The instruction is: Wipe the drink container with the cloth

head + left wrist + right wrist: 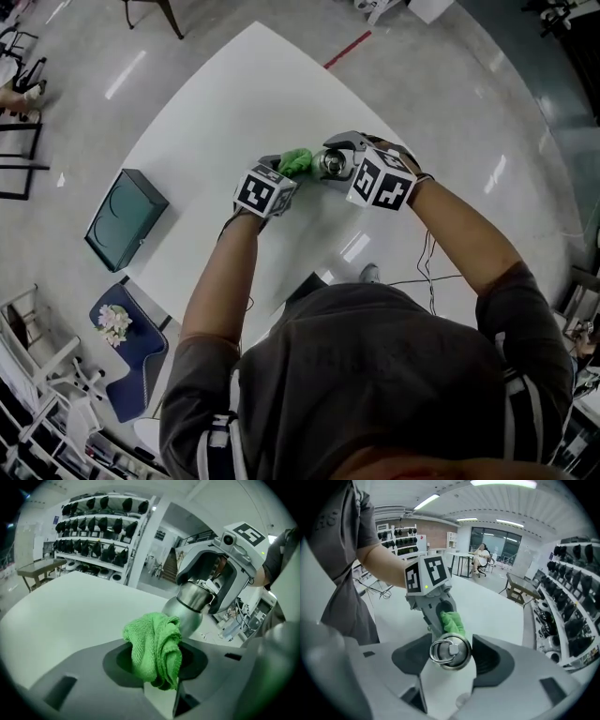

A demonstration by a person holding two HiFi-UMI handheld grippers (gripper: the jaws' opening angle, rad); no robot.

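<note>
Green terry cloth is bunched in my left jaws, which are pinched close together on it so that a soft wad stands up in front. Just past it, touching or all but touching, the steel flask hangs tilted, clear of the white surface. My right jaws stand partway apart, clamped on its capped end, the ring lid facing back at me. I judge the flask stiff, smooth and slippery, weighty if full, so the neck under the lid is the safest hold and leaves the round body free. The cloth is light and floppy; a firm pinch mid-fold suits it. Shelves of dark gear line the far wall.
</note>
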